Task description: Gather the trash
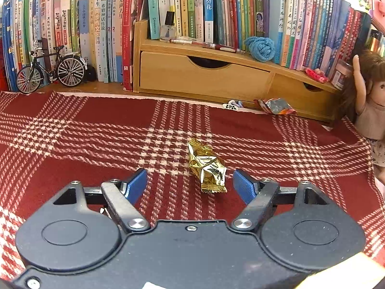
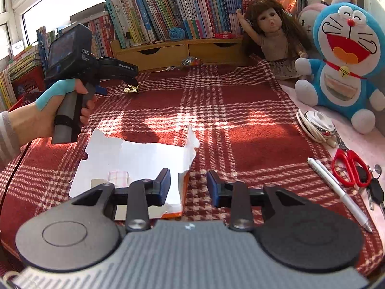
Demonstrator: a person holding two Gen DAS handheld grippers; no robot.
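Over on the left, a hand grips the left tool by its handle and tilts it down at a gold wrapper lying on the red plaid cloth; its blue pads stand wide apart on either side of the wrapper's near end, touching nothing, which to my eye is a line-up for a pinch rather than a hold. The left wrist view alone shows how the wrapper sits between those pads, and it also catches a second, silver-and-orange wrapper against the foot of the wooden drawer shelf, beside a toy bicycle and the row of books. Moving right, the right tool hovers with its pads parted and nothing between them, just above the torn edge of a flattened white carton, likely the next piece of trash. Only this view shows the carton, the hand, and the keepers at the far right: doll, blue plush, pen and red scissors, laid off to the side of the cloth.
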